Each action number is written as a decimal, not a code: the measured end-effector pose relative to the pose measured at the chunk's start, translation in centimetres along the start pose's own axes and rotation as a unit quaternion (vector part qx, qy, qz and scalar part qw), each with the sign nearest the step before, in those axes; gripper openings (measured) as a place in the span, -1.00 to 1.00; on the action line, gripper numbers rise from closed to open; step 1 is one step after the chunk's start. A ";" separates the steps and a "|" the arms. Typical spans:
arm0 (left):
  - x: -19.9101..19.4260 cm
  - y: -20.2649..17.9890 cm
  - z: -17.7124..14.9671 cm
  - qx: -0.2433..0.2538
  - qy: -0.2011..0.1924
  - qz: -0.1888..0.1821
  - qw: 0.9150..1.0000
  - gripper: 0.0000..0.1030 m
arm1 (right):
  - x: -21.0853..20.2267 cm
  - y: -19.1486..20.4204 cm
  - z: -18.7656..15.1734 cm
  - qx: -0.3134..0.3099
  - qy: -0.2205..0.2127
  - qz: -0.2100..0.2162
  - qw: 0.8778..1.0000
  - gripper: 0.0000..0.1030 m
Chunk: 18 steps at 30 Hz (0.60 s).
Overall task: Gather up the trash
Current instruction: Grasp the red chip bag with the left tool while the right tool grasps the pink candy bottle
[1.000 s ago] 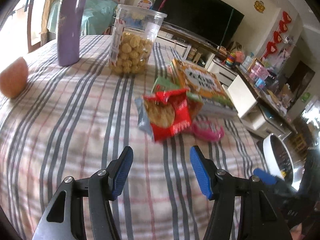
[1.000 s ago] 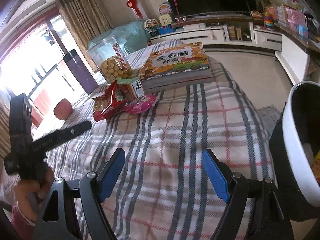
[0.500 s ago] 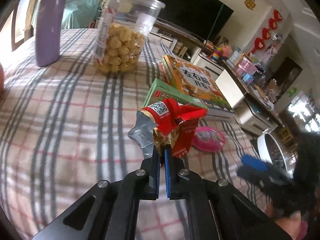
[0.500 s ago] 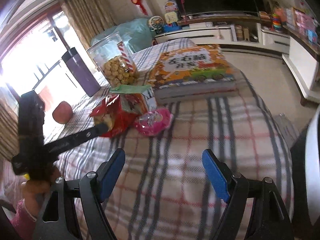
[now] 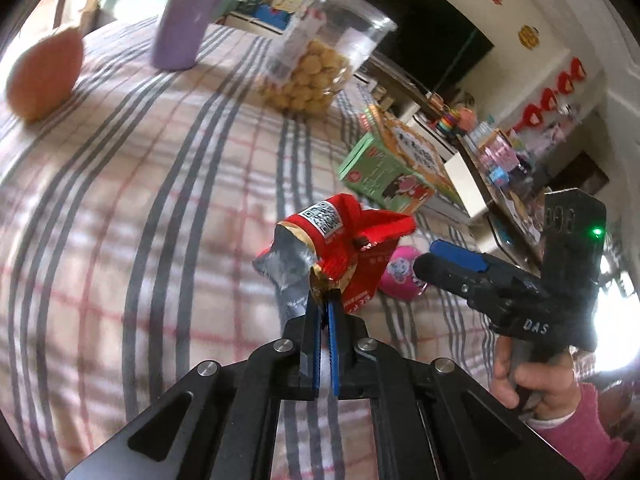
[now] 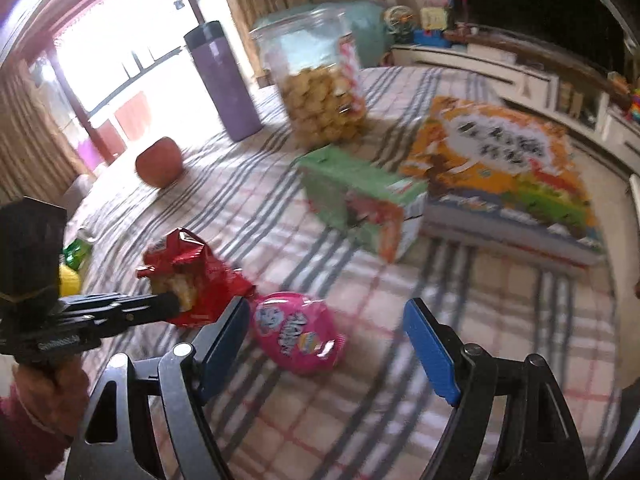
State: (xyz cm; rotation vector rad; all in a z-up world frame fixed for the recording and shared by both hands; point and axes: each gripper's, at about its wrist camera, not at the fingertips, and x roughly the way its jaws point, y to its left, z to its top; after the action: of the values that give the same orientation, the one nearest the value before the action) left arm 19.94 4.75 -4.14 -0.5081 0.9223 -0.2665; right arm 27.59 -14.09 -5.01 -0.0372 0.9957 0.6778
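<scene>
"DAS" on right gripper (image 5: 456,254); red wrapper (image 5: 344,248) w/ QR code.

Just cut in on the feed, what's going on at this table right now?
A person is clearing trash from a checked tablecloth with two handheld grippers. The left gripper is shut on a crumpled red snack wrapper. The right gripper is open just above a pink packet lying on the cloth, not gripping it. A green box, book, snack jar, purple tumbler and apple sit untouched.
</scene>
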 end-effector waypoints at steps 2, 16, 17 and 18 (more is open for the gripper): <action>-0.4 -0.1 -1.0 0.001 -0.002 0.001 1.000 -0.97 | 0.4 0.8 -0.7 -0.007 0.002 0.006 1.000 0.53; -6.7 -0.3 -6.2 -0.008 -0.004 0.037 0.999 -0.97 | -3.8 3.3 -6.8 0.002 0.020 0.006 1.000 -0.83; -6.9 -0.2 -6.4 -0.014 -0.002 0.033 0.999 -0.97 | -4.0 3.4 -7.0 0.000 0.020 0.002 1.000 -0.81; -7.2 -0.1 -6.6 -0.018 0.000 0.030 0.999 -0.97 | -4.3 3.4 -7.0 -0.003 0.017 -0.006 1.000 -0.54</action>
State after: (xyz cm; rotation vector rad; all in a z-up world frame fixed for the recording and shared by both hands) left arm 10.43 5.75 -2.40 -0.5124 0.9414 -0.1957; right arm 18.87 -15.84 -4.71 -0.0607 1.0260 0.6708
